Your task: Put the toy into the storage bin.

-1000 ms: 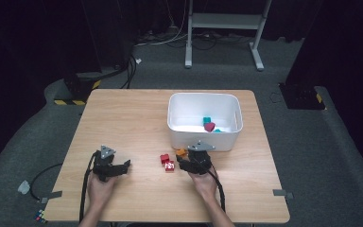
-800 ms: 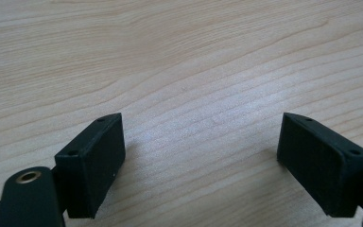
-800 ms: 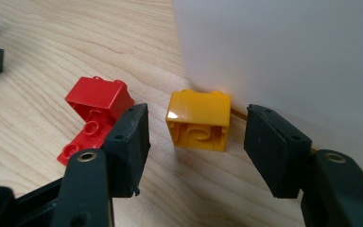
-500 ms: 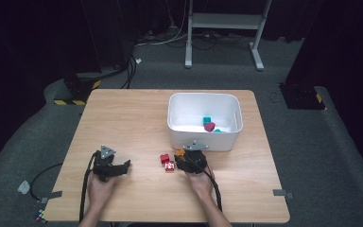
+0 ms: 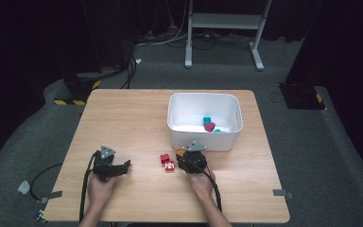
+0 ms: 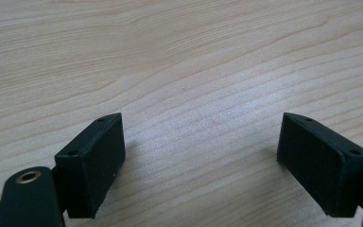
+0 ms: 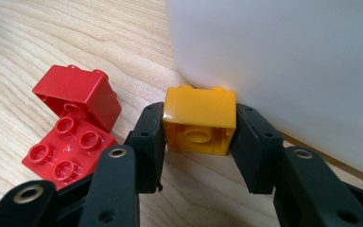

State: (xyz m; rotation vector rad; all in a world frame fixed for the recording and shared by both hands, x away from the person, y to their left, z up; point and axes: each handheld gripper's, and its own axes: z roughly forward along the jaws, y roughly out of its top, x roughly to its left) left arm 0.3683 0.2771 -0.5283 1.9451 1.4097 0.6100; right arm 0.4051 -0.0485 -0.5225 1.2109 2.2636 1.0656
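Observation:
An orange brick (image 7: 199, 118) lies on its side on the wooden table, right against the white bin's front wall (image 7: 288, 61). My right gripper (image 7: 199, 124) is shut on it. Its jaws have just been closing, and both pads press the brick's sides. From above, the right gripper (image 5: 183, 156) sits at the bin's (image 5: 203, 96) near left corner, with the orange brick (image 5: 181, 152) peeking out beside it. Two red bricks (image 5: 167, 162) lie just left of it. My left gripper (image 5: 125, 165) rests open, low over bare wood (image 6: 170, 56).
A teal brick (image 5: 207, 120) and a dark red piece (image 5: 210, 126) lie in the bin. One red brick (image 7: 78, 94) leans on the other red brick (image 7: 64, 151), close to my right gripper's left jaw. Cables trail off the table's near edge.
The right gripper has edged left toward the orange brick, and its jaws have drawn in onto it. The left gripper has stayed where it was.

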